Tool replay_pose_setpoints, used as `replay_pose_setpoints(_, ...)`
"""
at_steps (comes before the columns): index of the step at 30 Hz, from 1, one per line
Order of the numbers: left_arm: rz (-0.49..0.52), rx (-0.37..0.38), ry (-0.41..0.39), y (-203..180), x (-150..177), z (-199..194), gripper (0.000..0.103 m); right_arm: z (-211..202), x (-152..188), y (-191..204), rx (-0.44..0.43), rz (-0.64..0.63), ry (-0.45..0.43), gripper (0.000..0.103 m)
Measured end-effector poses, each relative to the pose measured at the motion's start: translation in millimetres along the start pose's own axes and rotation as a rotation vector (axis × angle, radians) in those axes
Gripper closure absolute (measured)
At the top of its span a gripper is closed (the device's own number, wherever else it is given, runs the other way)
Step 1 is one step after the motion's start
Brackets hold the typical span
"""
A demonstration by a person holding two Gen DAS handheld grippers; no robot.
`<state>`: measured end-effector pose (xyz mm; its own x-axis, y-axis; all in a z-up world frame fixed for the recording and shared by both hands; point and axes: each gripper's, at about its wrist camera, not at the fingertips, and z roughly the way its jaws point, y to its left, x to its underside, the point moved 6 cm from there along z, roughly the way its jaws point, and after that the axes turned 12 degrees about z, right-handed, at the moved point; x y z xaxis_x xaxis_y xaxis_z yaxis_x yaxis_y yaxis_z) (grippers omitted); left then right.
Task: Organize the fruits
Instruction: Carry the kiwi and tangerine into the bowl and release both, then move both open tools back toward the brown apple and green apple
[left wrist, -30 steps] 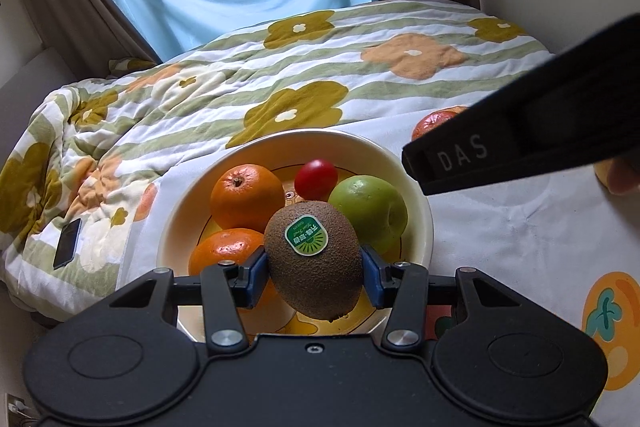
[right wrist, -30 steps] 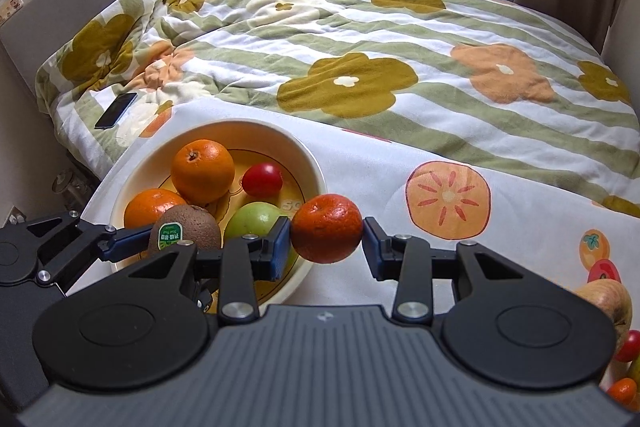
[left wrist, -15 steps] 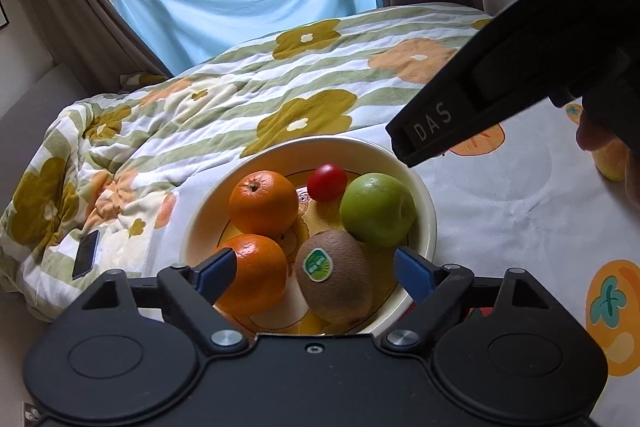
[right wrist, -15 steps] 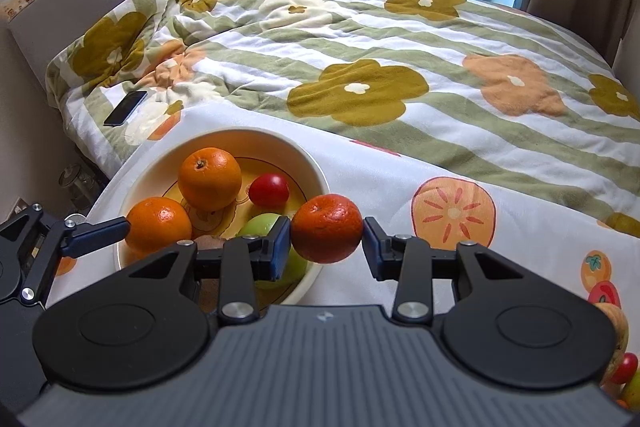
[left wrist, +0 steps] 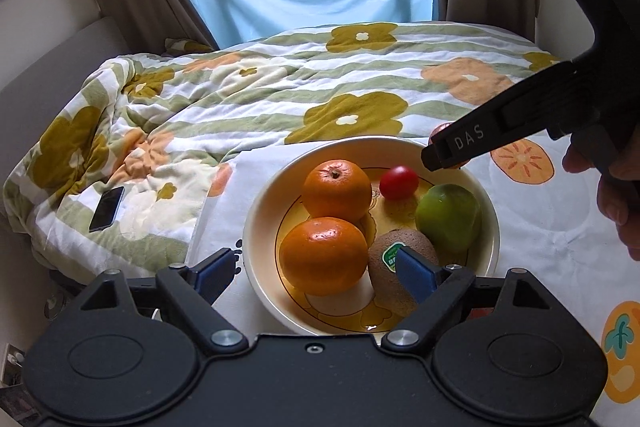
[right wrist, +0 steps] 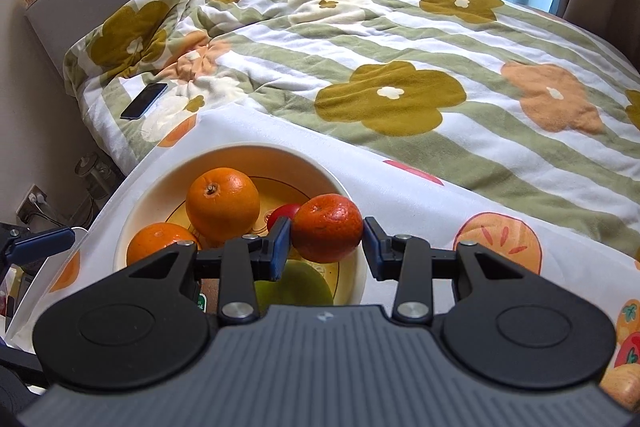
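A cream bowl (left wrist: 256,227) (right wrist: 160,183) holds two oranges (left wrist: 337,190) (left wrist: 323,255), a red tomato (left wrist: 399,182), a green apple (left wrist: 449,215) and a brown kiwi (left wrist: 400,267) with a green sticker. My left gripper (left wrist: 316,277) is open and empty, low over the bowl's near side. My right gripper (right wrist: 325,243) is shut on a tangerine (right wrist: 327,227) and holds it above the bowl's right rim. It shows from the side in the left wrist view (left wrist: 460,143), where the tangerine is almost hidden behind it.
The bowl stands on a white cloth (right wrist: 400,195) with fruit prints. Behind lies a flowered quilt (right wrist: 400,67) with a black phone (left wrist: 107,207) (right wrist: 144,100) on its left. More fruit (right wrist: 624,383) lies at the cloth's right edge.
My left gripper opened and let the kiwi go into the bowl, then drew back and up. My right gripper carried the tangerine left, over the bowl's rim.
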<state>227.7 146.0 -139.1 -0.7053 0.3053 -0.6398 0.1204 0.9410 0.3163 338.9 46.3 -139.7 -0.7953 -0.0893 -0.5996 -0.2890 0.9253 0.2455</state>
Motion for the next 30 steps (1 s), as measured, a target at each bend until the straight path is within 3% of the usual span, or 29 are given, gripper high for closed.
replay_pose_setpoints(4,-0.017,0.007,-0.001,1.6,1.6,-0.2,0.013,3.2,2.1,3.5,-0.008,-0.008,0.005,0.048)
replay_pose_setpoints(6,-0.019,0.003,0.001,2.4,2.6,0.1,0.013,1.6,2.5,7.5,-0.013,-0.030,-0.002,0.036)
replay_pose_setpoints(8,-0.027,0.006,0.000,4.0,4.4,-1.1,0.013,-4.0,3.2,10.4,0.007,-0.050,-0.034,0.004)
replay_pose_setpoints(9,-0.030,0.008,0.000,4.4,4.8,-1.4,0.013,-7.8,3.9,11.6,0.012,-0.060,-0.055,0.000)
replay_pose_setpoints(19,-0.060,-0.004,-0.010,6.7,5.4,-16.6,0.013,-35.1,14.6,15.1,-0.006,-0.054,-0.083,0.000)
replay_pose_setpoints(30,-0.049,-0.028,-0.054,-13.1,3.9,-69.4,0.012,-111.8,41.6,-6.1,0.050,-0.019,-0.156,0.000)
